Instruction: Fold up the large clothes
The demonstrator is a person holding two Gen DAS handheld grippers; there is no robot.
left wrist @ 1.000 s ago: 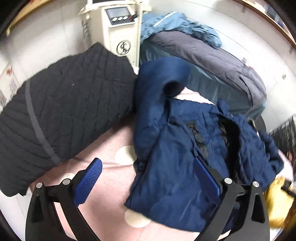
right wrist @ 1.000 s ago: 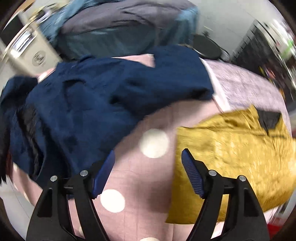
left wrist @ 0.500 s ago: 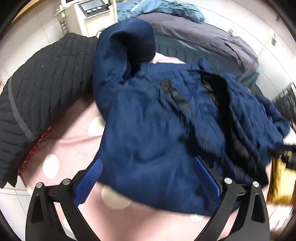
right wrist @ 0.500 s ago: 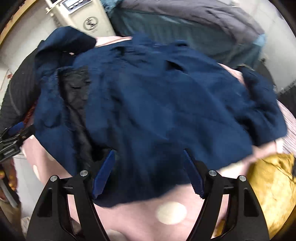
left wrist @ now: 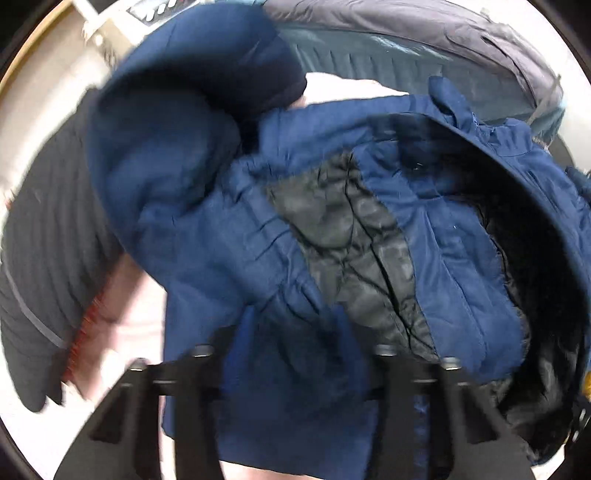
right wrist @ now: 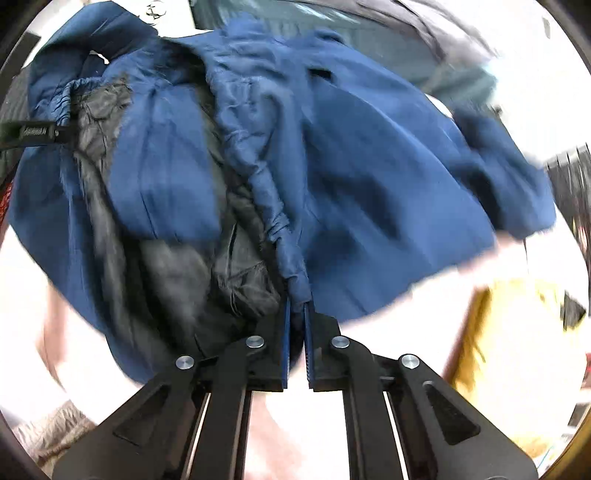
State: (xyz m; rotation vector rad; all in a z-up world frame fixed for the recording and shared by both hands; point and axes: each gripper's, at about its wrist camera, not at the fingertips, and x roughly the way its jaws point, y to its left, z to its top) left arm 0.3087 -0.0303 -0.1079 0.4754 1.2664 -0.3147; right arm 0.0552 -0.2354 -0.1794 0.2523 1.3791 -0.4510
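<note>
A navy padded jacket (left wrist: 207, 229) with black lining (left wrist: 351, 240) lies crumpled on the pink spotted cover (left wrist: 129, 332). My left gripper (left wrist: 295, 332) points down into its near edge, blurred. Its jaws are closing, with a gathered fold of navy fabric pinched between them. In the right wrist view the same jacket (right wrist: 369, 184) fills the frame, its lining (right wrist: 166, 277) showing at the left. My right gripper (right wrist: 295, 317) is shut on the jacket's rolled front edge, the blue pads almost touching with the seam between them.
A black quilted jacket (left wrist: 48, 240) lies to the left of the navy one. A yellow garment (right wrist: 498, 332) rests on the pink cover (right wrist: 406, 325) to the right. Grey and teal coats (left wrist: 406, 44) are heaped behind, beside a white machine (left wrist: 147, 14).
Both grippers have come down onto the navy jacket, which now fills both views. Their jaws, wide apart before, have closed over its fabric.
</note>
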